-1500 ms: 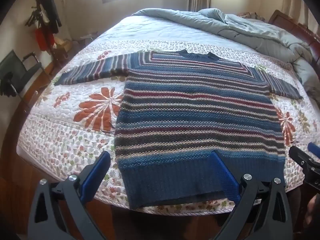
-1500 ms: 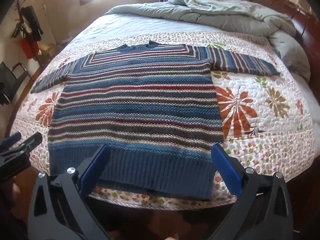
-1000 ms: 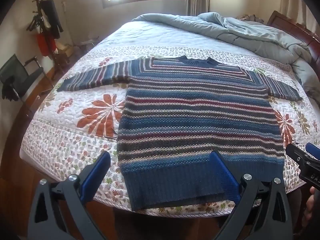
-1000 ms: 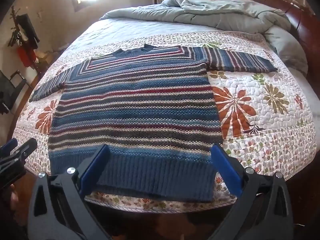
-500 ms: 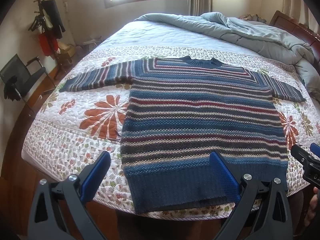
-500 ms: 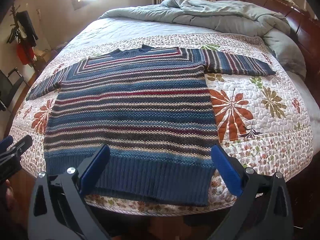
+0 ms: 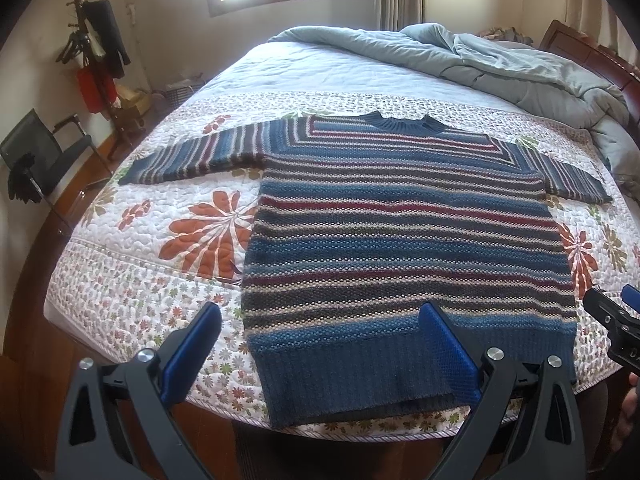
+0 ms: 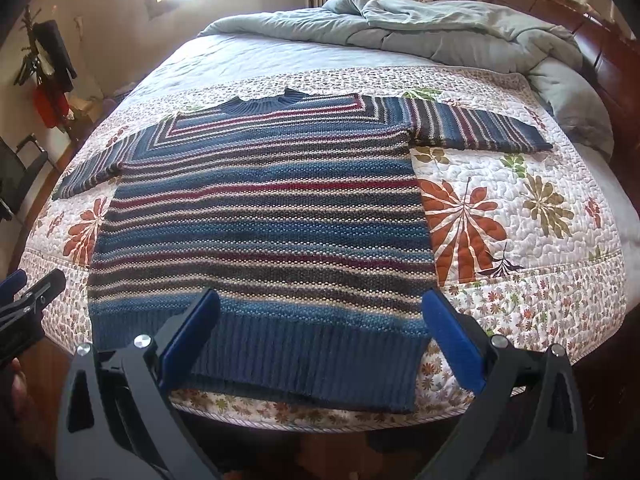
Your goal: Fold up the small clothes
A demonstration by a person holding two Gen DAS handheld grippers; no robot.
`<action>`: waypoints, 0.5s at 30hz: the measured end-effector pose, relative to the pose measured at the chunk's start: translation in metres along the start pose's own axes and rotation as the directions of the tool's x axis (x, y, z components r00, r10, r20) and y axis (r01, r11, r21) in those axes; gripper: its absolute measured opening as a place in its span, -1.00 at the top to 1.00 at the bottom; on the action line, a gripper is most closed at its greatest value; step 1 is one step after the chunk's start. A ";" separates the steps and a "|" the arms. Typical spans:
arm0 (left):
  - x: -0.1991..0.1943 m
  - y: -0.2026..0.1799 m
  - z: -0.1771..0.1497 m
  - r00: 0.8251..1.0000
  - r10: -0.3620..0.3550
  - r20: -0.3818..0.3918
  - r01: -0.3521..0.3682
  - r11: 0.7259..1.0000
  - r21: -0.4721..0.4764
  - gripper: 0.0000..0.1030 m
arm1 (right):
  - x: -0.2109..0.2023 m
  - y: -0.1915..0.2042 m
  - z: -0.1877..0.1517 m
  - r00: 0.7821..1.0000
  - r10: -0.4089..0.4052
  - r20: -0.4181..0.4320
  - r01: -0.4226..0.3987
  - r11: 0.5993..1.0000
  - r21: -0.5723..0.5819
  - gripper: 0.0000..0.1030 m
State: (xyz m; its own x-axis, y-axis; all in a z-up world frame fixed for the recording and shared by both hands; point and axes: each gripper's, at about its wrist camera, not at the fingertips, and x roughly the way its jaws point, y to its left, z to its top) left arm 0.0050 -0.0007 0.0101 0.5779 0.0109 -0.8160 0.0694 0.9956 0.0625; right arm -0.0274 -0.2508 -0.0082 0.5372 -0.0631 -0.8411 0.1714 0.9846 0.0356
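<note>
Left gripper [image 7: 320, 344]: jaws spread wide, nothing between them. Blue pads hang above the near hem of the sweater [image 7: 404, 240], not touching it. Right gripper [image 8: 320, 328]: likewise wide open, empty, above the same hem.

Sweater lies flat and face up on the quilt [image 7: 132, 280], straight ahead of both grippers, collar at the far end. Sleeves stretched out to either side: one runs ahead-left of the left gripper, the other ahead-right of the right gripper. The ribbed hem sits just short of the quilt's near edge, which drops away below the pads.

Bare quilt lies left of the left gripper and right of the right gripper, along both side seams. Beyond the collar is more open bed, then a bunched grey duvet [image 8: 440, 28] at the far right.

The right gripper's tip shows at the right edge of the left view, well apart.
</note>
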 end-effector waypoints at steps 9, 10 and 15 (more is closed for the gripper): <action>-0.001 0.001 0.001 1.000 -0.001 0.004 0.001 1.000 -0.001 -0.93 | -0.002 0.001 0.001 1.000 0.007 0.002 -0.007 1.000 -0.004 -0.95; -0.001 0.001 0.002 1.000 -0.002 0.005 0.002 1.000 -0.002 -0.93 | -0.002 0.001 0.002 1.000 0.008 0.001 -0.008 1.000 -0.004 -0.95; -0.002 0.001 0.002 1.000 -0.001 0.008 0.001 1.000 -0.001 -0.93 | -0.002 0.000 0.001 1.000 0.009 -0.001 -0.009 1.000 -0.001 -0.95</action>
State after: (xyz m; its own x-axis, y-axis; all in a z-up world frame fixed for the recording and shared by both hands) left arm 0.0056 0.0005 0.0132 0.5841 0.0089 -0.8116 0.0690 0.9958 0.0606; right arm -0.0271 -0.2506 -0.0059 0.5381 -0.0539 -0.8412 0.1656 0.9853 0.0428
